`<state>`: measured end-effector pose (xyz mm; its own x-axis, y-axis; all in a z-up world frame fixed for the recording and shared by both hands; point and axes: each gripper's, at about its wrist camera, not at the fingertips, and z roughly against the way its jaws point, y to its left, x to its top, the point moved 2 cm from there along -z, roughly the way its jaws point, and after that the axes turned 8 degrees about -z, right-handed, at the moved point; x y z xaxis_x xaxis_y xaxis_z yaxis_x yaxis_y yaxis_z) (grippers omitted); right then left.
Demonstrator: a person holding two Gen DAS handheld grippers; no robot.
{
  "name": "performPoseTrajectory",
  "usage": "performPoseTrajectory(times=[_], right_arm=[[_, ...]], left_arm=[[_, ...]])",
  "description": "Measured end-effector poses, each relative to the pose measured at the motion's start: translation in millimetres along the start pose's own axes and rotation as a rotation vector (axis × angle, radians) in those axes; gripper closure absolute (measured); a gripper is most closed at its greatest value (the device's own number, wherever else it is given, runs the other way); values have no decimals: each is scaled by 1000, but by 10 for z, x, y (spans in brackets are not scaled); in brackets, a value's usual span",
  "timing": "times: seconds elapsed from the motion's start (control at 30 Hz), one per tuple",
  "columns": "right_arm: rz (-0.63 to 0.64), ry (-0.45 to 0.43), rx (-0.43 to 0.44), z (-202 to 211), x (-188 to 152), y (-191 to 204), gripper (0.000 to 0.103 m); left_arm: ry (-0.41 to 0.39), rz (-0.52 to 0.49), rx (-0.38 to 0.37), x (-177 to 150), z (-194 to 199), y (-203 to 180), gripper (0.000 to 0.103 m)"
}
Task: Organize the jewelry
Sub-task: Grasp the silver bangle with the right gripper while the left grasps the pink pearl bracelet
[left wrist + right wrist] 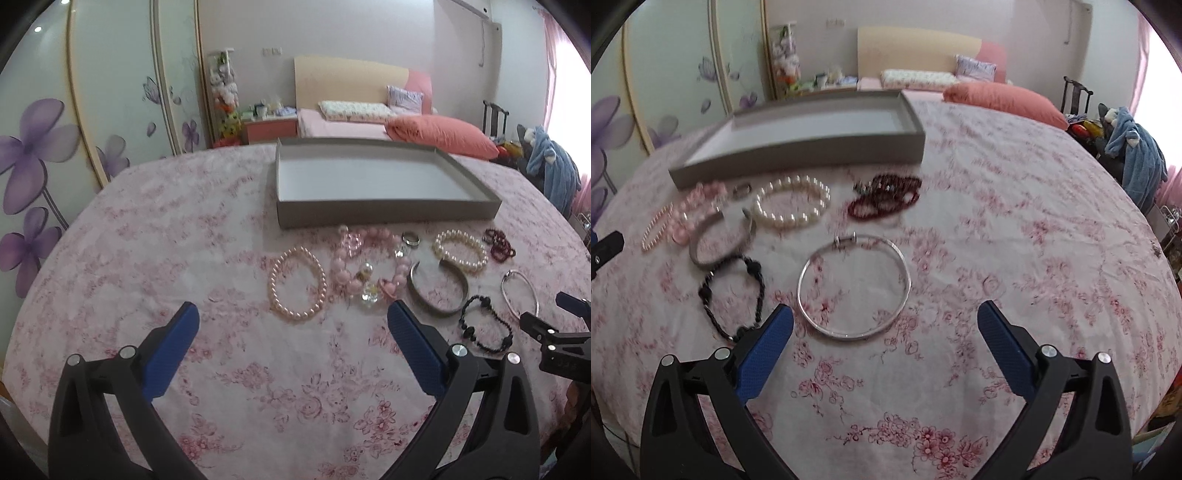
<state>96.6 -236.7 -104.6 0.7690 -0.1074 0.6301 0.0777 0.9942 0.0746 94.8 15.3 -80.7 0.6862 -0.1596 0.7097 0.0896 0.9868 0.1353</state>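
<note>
Floral tablecloth [997,221] under everything. Grey tray [384,212] at the far side, bare inside. Left gripper [293,314] and right gripper [886,314] both spread wide, holding nothing. Bracelets just before the tray: silver bangle [854,288], white pearls [792,203], ring [410,238].

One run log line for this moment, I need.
left gripper: open, empty | right gripper: open, near silver bangle | tray: empty | jewelry: all on cloth
</note>
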Motion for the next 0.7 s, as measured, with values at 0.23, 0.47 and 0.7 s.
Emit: performPoseTrajectory(times=[0.23, 0.47, 0.7], right_arm=[[3, 33, 24, -43, 104, 65, 15], [-4, 34, 39, -130, 221, 93, 21], [-19, 36, 21, -157, 230, 75, 16]], left_arm=[[74, -8, -15, 6, -191, 31, 4], [145, 25, -36, 51, -423, 107, 4], [169, 49, -41, 124, -538, 198, 4]])
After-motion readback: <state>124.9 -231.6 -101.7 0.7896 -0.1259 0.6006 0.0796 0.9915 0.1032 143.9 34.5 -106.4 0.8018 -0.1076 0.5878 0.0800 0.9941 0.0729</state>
